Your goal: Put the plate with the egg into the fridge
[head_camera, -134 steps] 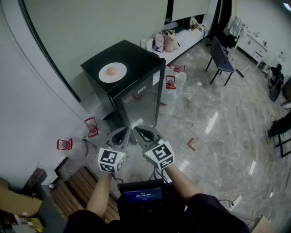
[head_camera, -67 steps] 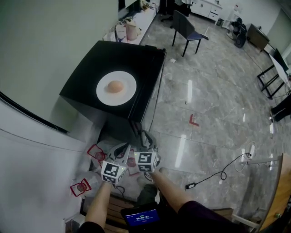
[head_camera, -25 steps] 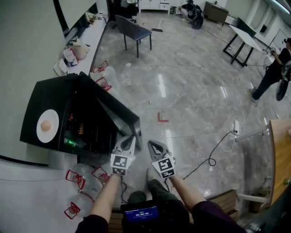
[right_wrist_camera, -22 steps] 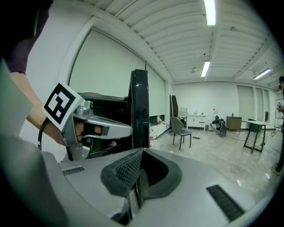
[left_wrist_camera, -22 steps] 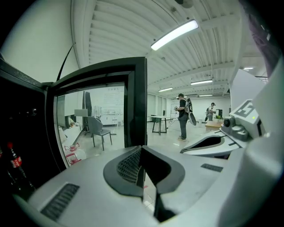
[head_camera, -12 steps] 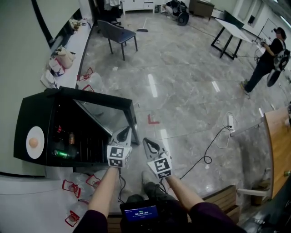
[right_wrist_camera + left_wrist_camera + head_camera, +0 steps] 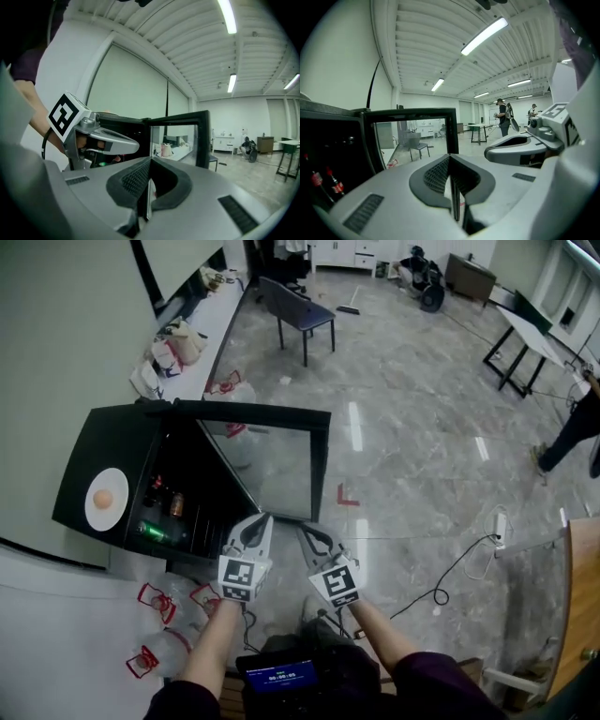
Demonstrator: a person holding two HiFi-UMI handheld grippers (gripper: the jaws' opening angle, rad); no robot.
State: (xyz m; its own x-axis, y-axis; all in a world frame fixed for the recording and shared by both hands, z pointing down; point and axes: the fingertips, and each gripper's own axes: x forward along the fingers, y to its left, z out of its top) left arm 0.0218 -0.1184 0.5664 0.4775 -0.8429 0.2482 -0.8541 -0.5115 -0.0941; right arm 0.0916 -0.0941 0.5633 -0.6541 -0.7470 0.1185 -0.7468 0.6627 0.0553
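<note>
Fridge [image 7: 112, 442] door [image 7: 281, 460] standing open, clearing the way in. Plate [image 7: 111, 518] with egg [image 7: 103, 499] sitting on fridge top, far left, awaiting pickup. Left gripper [image 7: 257, 523] and right gripper [image 7: 310, 533] hovering near the door, jaws pressed together, carrying nothing.

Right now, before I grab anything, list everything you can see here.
fridge: one, black, against the wall, door open
plate: one, white, on the fridge's top
egg: one, tan, on the plate
bottles: several, dark, on shelves inside the fridge
water jugs: several, clear with red handles, floor beside the fridge
chair: one, dark, floor further back
tape mark: one, red, floor beyond the door
cable: one, black, floor at right
left gripper: one, grey, jaws shut, empty, before the fridge
right gripper: one, grey, jaws shut, empty, beside the left
</note>
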